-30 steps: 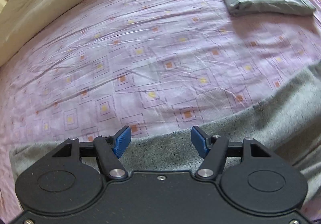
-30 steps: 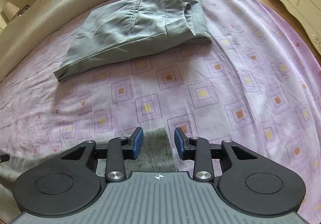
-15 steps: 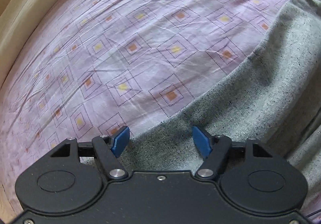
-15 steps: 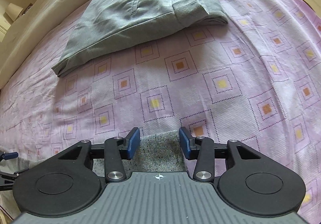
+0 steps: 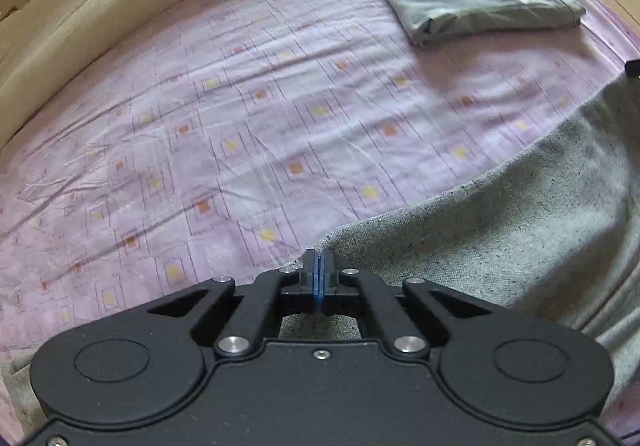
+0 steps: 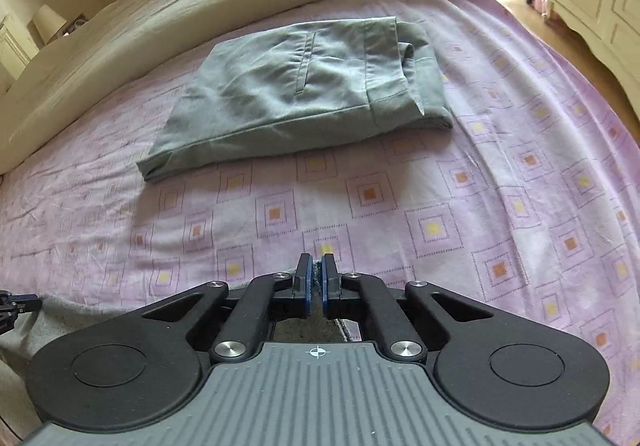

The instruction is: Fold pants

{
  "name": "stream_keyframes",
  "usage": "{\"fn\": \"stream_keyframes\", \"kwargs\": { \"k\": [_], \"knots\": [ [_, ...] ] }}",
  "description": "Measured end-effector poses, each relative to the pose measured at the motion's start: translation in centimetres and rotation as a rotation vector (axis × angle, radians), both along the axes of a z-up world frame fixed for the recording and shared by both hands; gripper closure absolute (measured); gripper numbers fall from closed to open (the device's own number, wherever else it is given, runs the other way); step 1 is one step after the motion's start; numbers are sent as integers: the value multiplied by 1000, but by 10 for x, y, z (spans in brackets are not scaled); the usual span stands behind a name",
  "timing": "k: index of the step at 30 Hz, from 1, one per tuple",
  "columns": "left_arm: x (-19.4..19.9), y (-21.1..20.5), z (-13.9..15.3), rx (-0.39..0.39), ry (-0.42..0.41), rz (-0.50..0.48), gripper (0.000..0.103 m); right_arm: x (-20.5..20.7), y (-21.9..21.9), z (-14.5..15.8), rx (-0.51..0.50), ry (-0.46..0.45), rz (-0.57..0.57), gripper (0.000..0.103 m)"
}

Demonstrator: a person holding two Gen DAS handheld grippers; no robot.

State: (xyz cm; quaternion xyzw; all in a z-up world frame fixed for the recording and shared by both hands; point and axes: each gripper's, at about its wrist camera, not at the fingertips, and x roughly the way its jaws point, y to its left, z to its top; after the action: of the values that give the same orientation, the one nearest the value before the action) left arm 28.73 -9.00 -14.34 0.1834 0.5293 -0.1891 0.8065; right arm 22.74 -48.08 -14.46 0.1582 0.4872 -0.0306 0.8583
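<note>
Both tools now clamped | left tool (image 5: 319, 270); right tool (image 6: 316, 278) | speckled pants (image 5: 500, 238) cut off

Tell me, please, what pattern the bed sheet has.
Lilac bed sheet with dotted squares, orange or yellow centres; right wrist view.

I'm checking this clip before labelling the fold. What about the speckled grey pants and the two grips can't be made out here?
- Speckled grey pants, left wrist view: cut off by the right and bottom edges, so waist or hem is unclear.
- Same pants, right wrist view: mostly hidden under the right gripper; only a sliver shows.
- Left gripper: shut at the cloth's edge, but its body hides how much is pinched.
- Right gripper in the left wrist view: cropped.
</note>
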Motion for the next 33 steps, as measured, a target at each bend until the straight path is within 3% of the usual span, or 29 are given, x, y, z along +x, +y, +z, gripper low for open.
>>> {"fn": "stream_keyframes", "kwargs": {
  "k": [6, 9, 11, 13, 15, 19, 21, 22, 23, 27, 33],
  "knots": [
    [29, -13, -21, 54, -35, 45, 101, 19, -3, -22, -25, 18, -39, 98],
    [28, -24, -42, 151, -32, 45, 96, 25, -4, -44, -11, 67, -91, 98],
    [28, -24, -49, 192, -5, 52, 87, 26, -4, -50, -11, 97, -127, 95],
    [26, -18, -38, 168, -33, 101, 84, 17, -4, -40, -18, 66, -156, 94],
    [21, -6, -17, 93, -61, 161, 83, 5, -4, -26, -33, 29, -163, 91],
    [-2, 15, 24, 10, -116, 235, 82, -39, -4, -3, 28, 8, -179, 88],
    [-19, 27, 35, -16, -109, 263, 72, -66, -2, 2, 56, 25, -192, 87],
    [-28, 31, 38, -19, -95, 271, 66, -81, -1, 2, 68, 44, -196, 81],
    [-38, 36, 39, -19, -77, 272, 65, -97, 2, 3, 78, 69, -199, 76],
    [-89, 52, 34, 5, -4, 264, 65, -162, 12, 3, 93, 141, -237, 75],
    [-161, 83, 22, 43, 96, 328, 65, -240, 14, -11, 155, 214, -389, 70]
  ]
}}
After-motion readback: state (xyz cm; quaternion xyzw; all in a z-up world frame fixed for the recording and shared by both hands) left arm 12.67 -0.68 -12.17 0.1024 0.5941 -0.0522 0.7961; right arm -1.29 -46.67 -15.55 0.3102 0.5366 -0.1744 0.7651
